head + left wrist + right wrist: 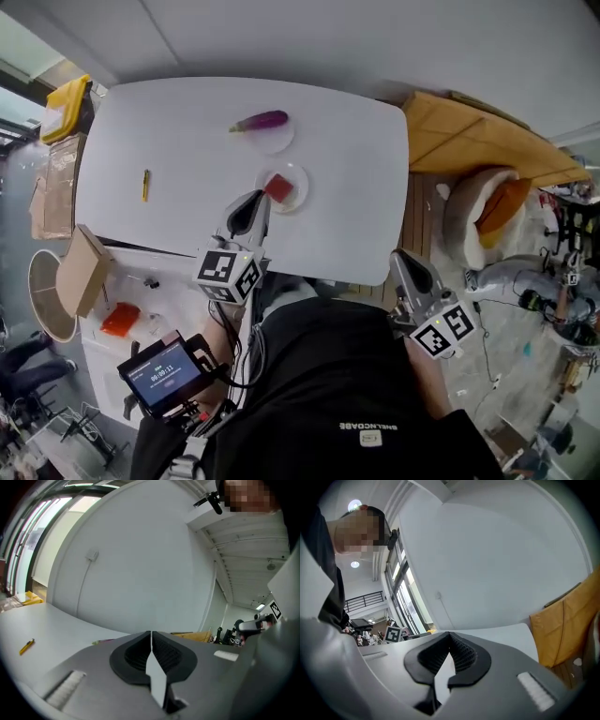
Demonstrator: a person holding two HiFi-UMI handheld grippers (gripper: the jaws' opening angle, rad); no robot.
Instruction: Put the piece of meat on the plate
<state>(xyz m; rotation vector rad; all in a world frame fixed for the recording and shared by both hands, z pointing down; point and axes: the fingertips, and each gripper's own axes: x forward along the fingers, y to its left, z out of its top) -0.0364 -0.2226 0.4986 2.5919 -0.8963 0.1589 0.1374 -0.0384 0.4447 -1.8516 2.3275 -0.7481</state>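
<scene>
Over the near edge of the white table (169, 141), the left gripper (246, 212) points across it almost level, jaws pressed together on nothing, tips just short of the plate (298, 174); the right gripper (413, 275) hangs off the near right corner, likewise closed and empty. Bare tabletop spreads either side of the plate — an eggplant (261, 121) lies beyond it. On the plate sits the piece of meat (278, 187), a small red squarish chunk.

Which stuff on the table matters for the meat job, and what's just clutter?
Job: meat, already on the plate; left tool, shut and empty.
Clutter: eggplant on the other plate; yellow pen.
</scene>
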